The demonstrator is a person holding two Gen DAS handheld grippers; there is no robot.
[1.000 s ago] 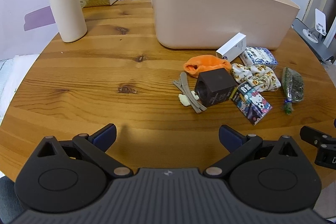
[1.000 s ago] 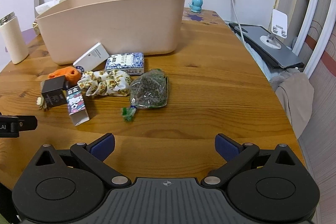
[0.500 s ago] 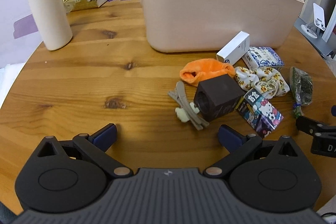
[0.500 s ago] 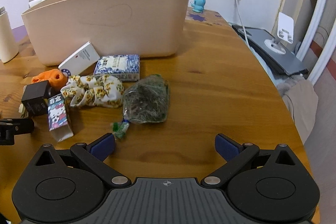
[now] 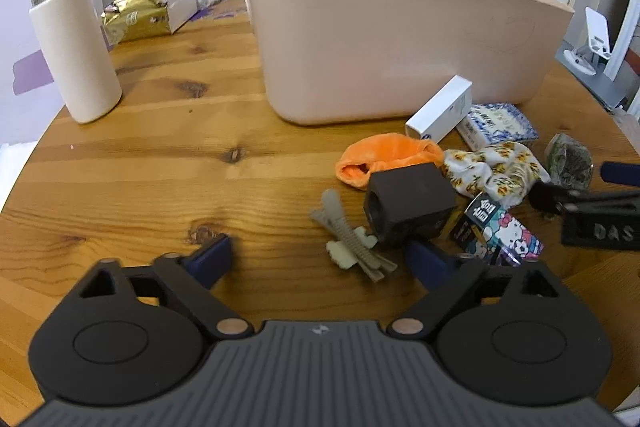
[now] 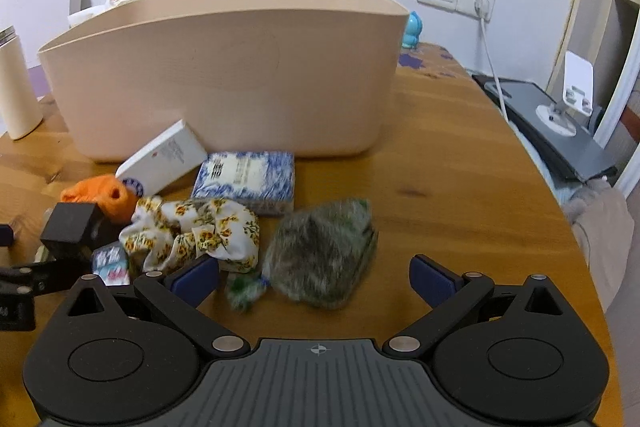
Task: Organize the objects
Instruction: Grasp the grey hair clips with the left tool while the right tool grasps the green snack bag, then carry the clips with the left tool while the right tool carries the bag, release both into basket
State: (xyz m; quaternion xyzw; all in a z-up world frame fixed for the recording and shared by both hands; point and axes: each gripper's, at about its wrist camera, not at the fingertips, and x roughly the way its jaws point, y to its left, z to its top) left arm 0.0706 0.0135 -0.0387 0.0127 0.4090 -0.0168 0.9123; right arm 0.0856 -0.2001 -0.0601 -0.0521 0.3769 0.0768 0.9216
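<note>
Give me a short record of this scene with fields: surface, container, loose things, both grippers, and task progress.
surface: round wooden table
container: beige bin, upright; its inside is not visible
loose things: white box, blue patterned packet, orange cloth, floral scrunchie, dark cube, cartoon carton, hair clips, herb bag, all on the table in front of the bin
left gripper: open, near the hair clips, holding nothing
right gripper: open, the herb bag between its fingers
task progress: no loose thing is seen in the bin
</note>
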